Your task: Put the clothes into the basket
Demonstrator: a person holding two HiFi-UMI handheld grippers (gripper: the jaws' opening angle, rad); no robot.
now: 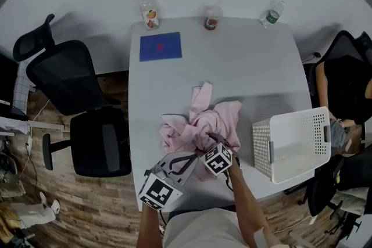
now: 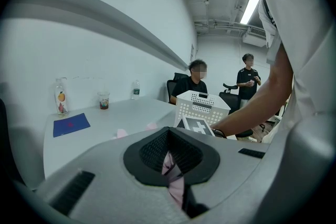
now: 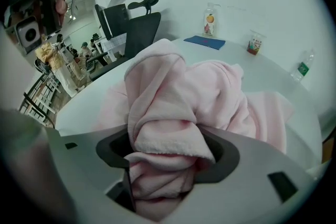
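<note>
A crumpled pink garment (image 1: 203, 122) lies near the front of the grey table (image 1: 232, 61). The white perforated basket (image 1: 293, 142) stands to its right at the table's edge, empty as far as I can see. My left gripper (image 1: 189, 155) reaches in from the front left, and its jaws are shut on a thin fold of the pink cloth (image 2: 176, 186). My right gripper (image 1: 210, 139) points steeply down into the heap. In the right gripper view a thick bunch of the garment (image 3: 184, 92) fills its jaws, and my right gripper (image 3: 168, 149) is shut on it.
A blue mat (image 1: 160, 46), a juice bottle (image 1: 149, 10), a cup (image 1: 213, 17) and a water bottle (image 1: 272, 13) stand along the far edge. Black office chairs (image 1: 81, 107) are on the left. A person (image 1: 343, 84) sits beyond the basket on the right.
</note>
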